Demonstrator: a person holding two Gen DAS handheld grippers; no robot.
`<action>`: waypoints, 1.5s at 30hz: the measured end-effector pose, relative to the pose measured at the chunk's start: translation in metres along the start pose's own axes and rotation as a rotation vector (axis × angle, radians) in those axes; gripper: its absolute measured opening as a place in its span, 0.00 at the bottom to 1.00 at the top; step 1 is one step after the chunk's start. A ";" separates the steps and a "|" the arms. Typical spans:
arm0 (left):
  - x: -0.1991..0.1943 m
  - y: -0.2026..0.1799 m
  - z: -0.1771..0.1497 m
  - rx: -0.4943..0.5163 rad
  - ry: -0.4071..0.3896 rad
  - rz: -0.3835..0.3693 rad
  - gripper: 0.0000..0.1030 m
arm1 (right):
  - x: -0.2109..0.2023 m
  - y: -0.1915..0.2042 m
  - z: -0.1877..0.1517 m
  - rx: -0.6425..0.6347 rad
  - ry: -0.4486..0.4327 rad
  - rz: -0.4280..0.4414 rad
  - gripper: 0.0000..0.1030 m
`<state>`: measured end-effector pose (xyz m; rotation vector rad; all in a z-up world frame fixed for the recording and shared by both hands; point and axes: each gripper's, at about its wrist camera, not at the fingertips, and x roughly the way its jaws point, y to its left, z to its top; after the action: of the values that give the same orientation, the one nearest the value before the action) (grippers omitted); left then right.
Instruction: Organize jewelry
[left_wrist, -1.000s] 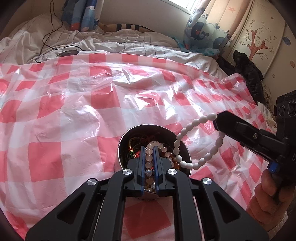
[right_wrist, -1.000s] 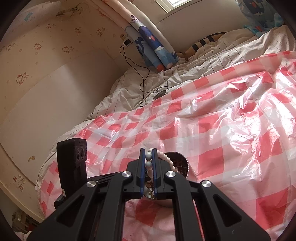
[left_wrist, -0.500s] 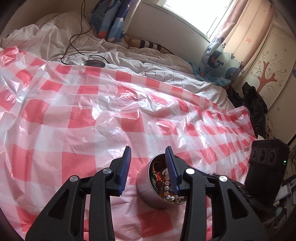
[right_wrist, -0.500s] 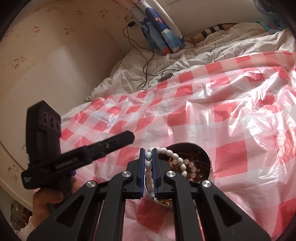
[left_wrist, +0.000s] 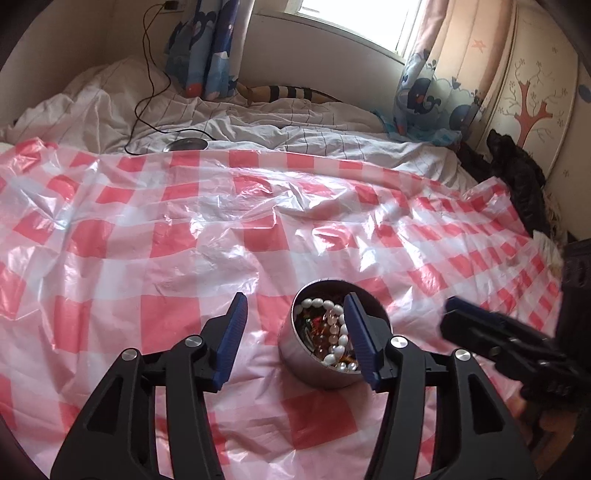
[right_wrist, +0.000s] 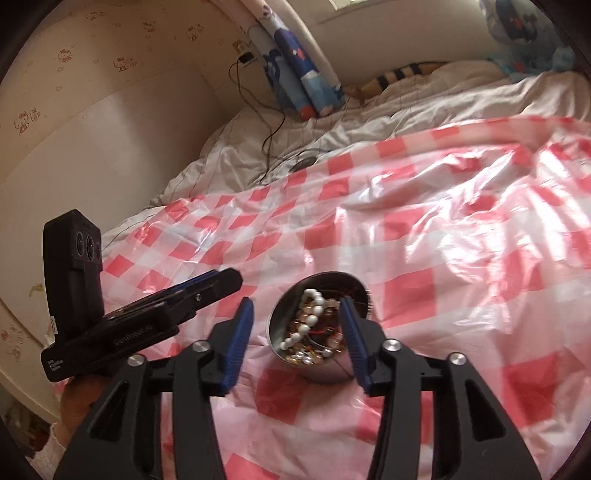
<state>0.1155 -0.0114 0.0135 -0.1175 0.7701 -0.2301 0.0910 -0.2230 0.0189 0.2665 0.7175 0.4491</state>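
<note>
A round metal tin (left_wrist: 295, 352) stands on the red-and-white checked plastic sheet (left_wrist: 166, 240). It holds several bead bracelets, with a white oval-bead bracelet (left_wrist: 341, 338) lying on top. My left gripper (left_wrist: 295, 314) is open and empty, just above and left of the tin. My right gripper (right_wrist: 293, 317) is open and empty, its jaws spread either side of the tin (right_wrist: 332, 369), where the white bracelet (right_wrist: 308, 317) lies inside. Each gripper also shows in the other's view, the right one (left_wrist: 495, 332) and the left one (right_wrist: 177, 299).
The sheet covers a bed with a white striped duvet (left_wrist: 258, 125) behind it. A black cable (left_wrist: 147, 85) and a round dark device (left_wrist: 186, 144) lie on the duvet. A wall (right_wrist: 92, 110) stands at the left, dark clothing (left_wrist: 517, 177) at the right.
Both grippers opened: the left let go of the pink bracelet, then the right dropped the white bracelet into the tin. Both pulled back from the tin.
</note>
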 end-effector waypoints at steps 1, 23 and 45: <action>-0.002 -0.006 -0.006 0.026 0.006 0.028 0.54 | -0.010 0.004 -0.009 -0.036 -0.014 -0.058 0.62; -0.041 -0.040 -0.070 0.080 -0.052 0.264 0.92 | -0.006 0.008 -0.079 -0.113 0.024 -0.382 0.83; -0.030 -0.032 -0.074 0.050 0.001 0.244 0.93 | -0.004 0.011 -0.080 -0.118 0.024 -0.404 0.87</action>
<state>0.0372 -0.0363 -0.0128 0.0244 0.7717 -0.0182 0.0305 -0.2091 -0.0330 0.0018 0.7442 0.1091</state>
